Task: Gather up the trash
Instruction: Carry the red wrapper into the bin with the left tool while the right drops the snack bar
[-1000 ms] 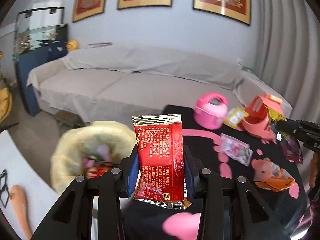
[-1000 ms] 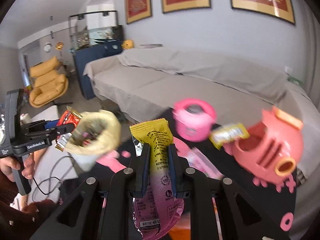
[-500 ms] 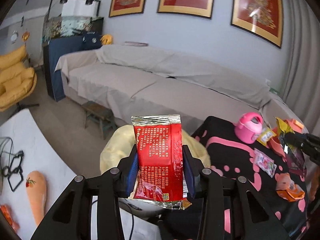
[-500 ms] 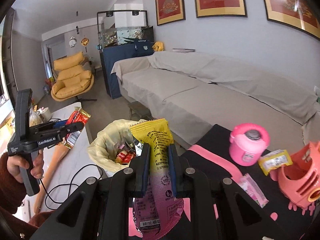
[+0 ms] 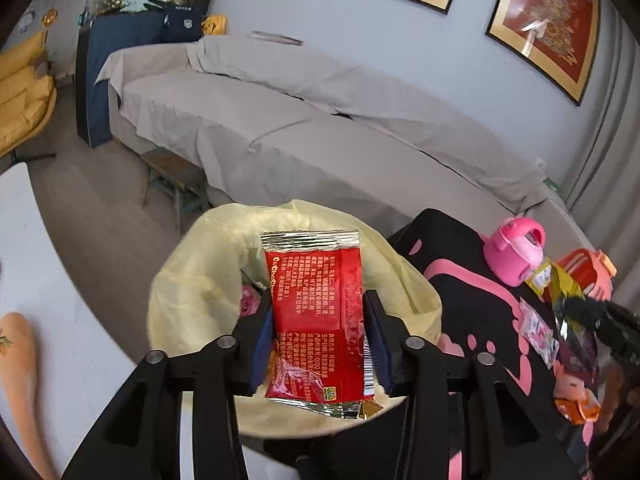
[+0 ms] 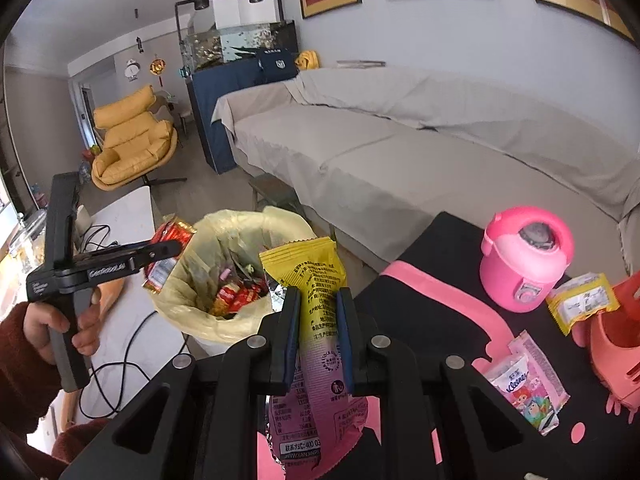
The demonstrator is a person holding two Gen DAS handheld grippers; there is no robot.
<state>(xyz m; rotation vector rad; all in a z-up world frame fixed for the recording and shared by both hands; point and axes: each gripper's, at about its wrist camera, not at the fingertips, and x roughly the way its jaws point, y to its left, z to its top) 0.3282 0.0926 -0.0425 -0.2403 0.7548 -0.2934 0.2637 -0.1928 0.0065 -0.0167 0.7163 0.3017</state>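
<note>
The red foil packet [image 5: 312, 272] stands upright between the pads of my left gripper [image 5: 317, 300], right above the open mouth of the yellow-lined bin [image 5: 192, 280]. The jaws are opening, and the packet still sits between them. In the right wrist view the left gripper [image 6: 160, 248], held by a hand, hovers at the left rim of the bin [image 6: 188, 276] with the red packet [image 6: 168, 256]. My right gripper [image 6: 319, 296] is shut on a yellow and pink snack packet [image 6: 312, 268], just right of the bin, which holds several wrappers.
On the black and pink mat [image 6: 440, 264] stand a pink toy cooker [image 6: 524, 264] and a salmon toy [image 6: 616, 328], with a yellow sachet [image 6: 580, 304] and a tissue pack [image 6: 524, 388]. A grey sofa [image 6: 400, 140] runs behind. A cable [image 6: 132, 344] lies on the white table.
Both grippers have swung left from over the mat to the bin. The red packet now hangs above the bin's mouth, and the yellow and pink packet has come close beside it.
</note>
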